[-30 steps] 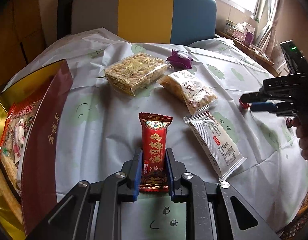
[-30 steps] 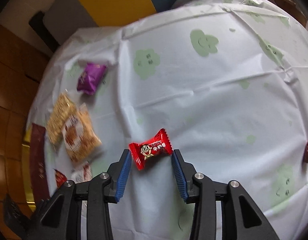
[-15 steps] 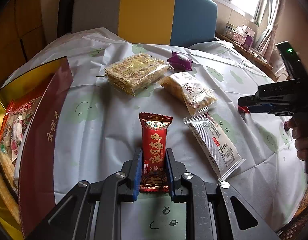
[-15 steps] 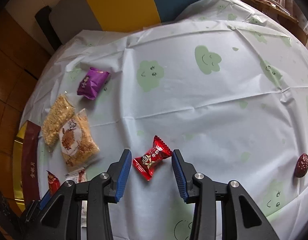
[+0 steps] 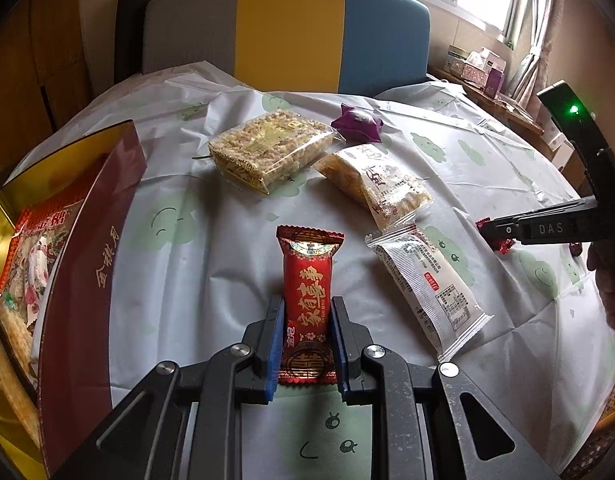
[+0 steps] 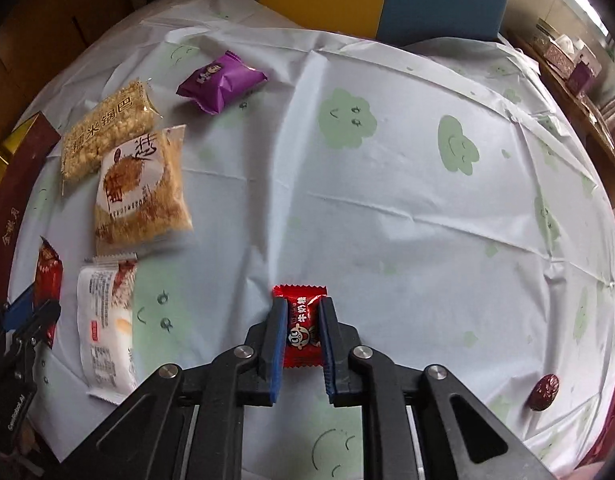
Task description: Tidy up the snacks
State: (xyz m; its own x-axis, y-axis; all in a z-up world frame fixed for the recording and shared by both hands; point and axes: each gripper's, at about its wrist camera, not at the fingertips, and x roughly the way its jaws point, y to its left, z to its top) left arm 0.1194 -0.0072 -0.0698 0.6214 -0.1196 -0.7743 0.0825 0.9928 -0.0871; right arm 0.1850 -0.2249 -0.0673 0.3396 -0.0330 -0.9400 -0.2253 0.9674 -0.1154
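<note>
A long red snack bar (image 5: 307,272) with gold lettering lies on the white tablecloth (image 5: 211,264), and my left gripper (image 5: 307,308) is shut on its near half. In the right wrist view, my right gripper (image 6: 302,308) points steeply down. Its jaws are closing on a small red wrapped candy (image 6: 300,294), and the blue pads press its sides. The left wrist view shows that right gripper (image 5: 483,229) at the right, with the candy (image 5: 503,245) at its tips. An open maroon and gold gift box (image 5: 87,240) holding several snacks stands at the left.
On the cloth lie a white packet (image 5: 427,284), an orange-brown crisp packet (image 5: 375,184), a puffed-rice block (image 5: 267,152) and a purple packet (image 5: 357,124). A red date (image 6: 544,392) sits near the right edge. A grey, yellow and blue chair back (image 5: 291,32) stands behind the table.
My right gripper rolled, lined up with the red candy and closed on it. The left gripper kept still on the red snack bar.
</note>
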